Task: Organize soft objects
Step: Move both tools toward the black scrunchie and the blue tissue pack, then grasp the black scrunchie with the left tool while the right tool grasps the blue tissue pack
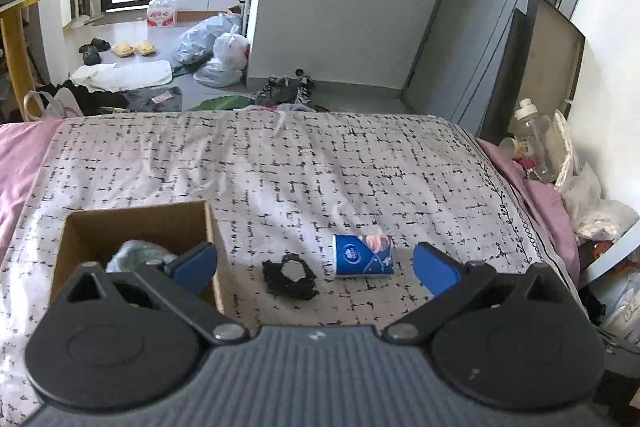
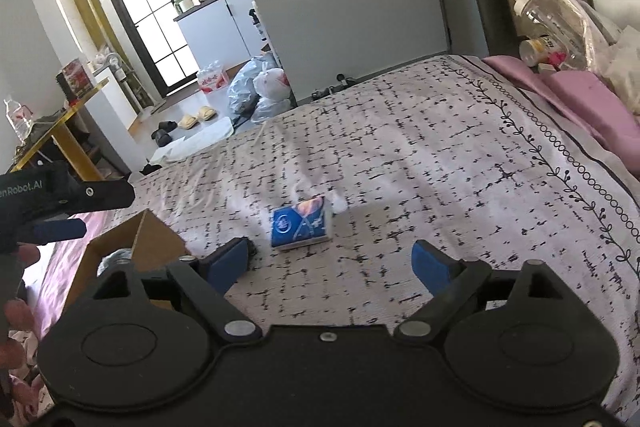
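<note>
currently: blue printed soft tissue pack (image 2: 301, 227) lies dead ahead of right gripper (image 2: 333, 263), jaws spread, empty; brown cardboard box (image 2: 132, 239) left of pack.

**What you have on the bed**

You have one cardboard box (image 1: 136, 223) with one soft grey thing (image 1: 140, 253) inside. You have one blue tissue pack (image 1: 363, 255) and one black hair tie (image 1: 290, 277) on the bed (image 1: 360, 167). You hold two tongs, one in each hand.

Patterned bed (image 1: 320, 167), cardboard box (image 1: 100, 227), black scrunchie (image 1: 290, 277), tissue pack (image 1: 363, 255)
</note>
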Demonstrator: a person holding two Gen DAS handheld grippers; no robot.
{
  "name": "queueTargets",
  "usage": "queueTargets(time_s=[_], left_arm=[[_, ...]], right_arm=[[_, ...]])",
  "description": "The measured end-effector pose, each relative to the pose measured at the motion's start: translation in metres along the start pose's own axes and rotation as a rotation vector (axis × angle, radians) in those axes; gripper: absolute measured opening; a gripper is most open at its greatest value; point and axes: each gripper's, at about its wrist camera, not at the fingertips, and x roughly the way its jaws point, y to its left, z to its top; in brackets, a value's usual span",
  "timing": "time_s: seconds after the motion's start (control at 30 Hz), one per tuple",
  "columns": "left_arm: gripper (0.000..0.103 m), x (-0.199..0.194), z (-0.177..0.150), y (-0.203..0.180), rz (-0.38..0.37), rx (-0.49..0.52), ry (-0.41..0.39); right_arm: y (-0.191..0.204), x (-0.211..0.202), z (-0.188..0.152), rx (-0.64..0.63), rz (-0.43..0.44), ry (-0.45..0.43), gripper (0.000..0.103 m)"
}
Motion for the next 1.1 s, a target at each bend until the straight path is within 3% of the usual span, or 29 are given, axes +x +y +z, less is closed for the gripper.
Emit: queueTargets(time_s=[0.2,0.37,0.53,0.77,0.93,1.1], left_arm=[[0.103,0.022,-0.001,-0.008,0.034,-0.047,0.078],[0.102,0.037,-0.009,-0.032,0.091,0.106,0.067],[0.100,0.058,-0.008,-0.032,0.066,0.059,0.112],[0.078,0.092,-0.007,-0.034,0.086,0.011,0.169],[0.069,0.110,-0.006,-0.033,0.111,0.003,0.178],[0.051,0.133,-0.009,-0.030,0.150,-0.010,0.240]], right_arm=[[-0.014,0.010,0.003,0.023,0.019,0.009,0.091],[-0.024,0.021,0.005,0.034,0.049,0.027,0.089],[-0.029,0.034,0.008,0.037,0.064,0.058,0.079],[-0.035,0.059,0.018,0.020,0.101,0.110,0.075],[-0.041,0.079,0.027,0.056,0.124,0.132,0.070],[-0.046,0.099,0.031,0.104,0.161,0.150,0.069]])
